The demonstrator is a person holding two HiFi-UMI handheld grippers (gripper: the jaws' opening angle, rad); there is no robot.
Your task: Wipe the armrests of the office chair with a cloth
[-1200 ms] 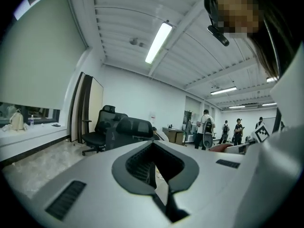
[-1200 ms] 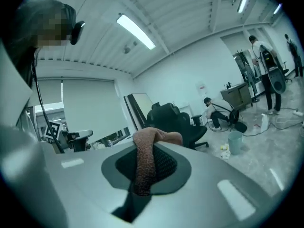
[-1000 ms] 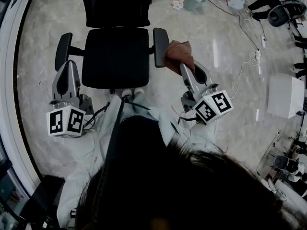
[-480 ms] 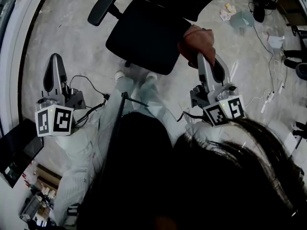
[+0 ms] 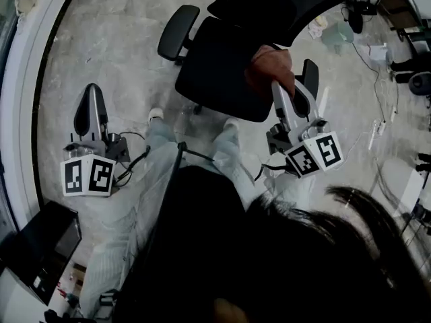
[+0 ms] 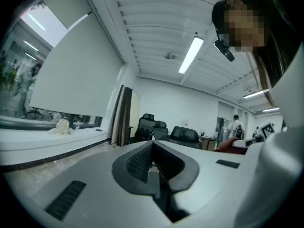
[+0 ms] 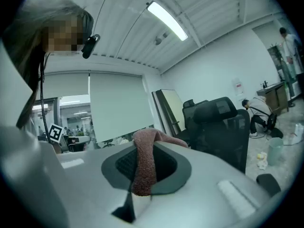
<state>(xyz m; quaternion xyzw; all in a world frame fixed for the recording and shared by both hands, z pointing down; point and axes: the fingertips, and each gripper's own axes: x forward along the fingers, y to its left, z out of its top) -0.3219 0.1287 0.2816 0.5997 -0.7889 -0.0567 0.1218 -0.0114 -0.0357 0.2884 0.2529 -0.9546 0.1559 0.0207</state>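
The black office chair point(image 5: 219, 62) stands at the top of the head view, its left armrest point(image 5: 176, 31) bare and its right armrest point(image 5: 309, 79) just right of the cloth. My right gripper point(image 5: 275, 85) is shut on the reddish-brown cloth point(image 5: 271, 68), which is bunched over the seat's right edge next to that armrest. In the right gripper view the cloth point(image 7: 144, 164) hangs between the jaws of the right gripper point(image 7: 142, 158), with the chair point(image 7: 223, 127) beyond. My left gripper point(image 5: 92, 89) is shut and empty over the floor, well left of the chair. The left gripper point(image 6: 153, 148) shows its jaws together.
A curved white ledge point(image 5: 20, 113) runs down the left. A dark box point(image 5: 37, 244) sits at the bottom left. Cables point(image 5: 377, 123) and a teal bin point(image 5: 337, 36) lie on the floor at the right. The person's shoes point(image 5: 156, 116) are near the chair base.
The view has swung, so the chair now sits higher and to the right, turned. The cloth in my right gripper has shifted from the right armrest to the seat edge beside it. The left gripper stays low.
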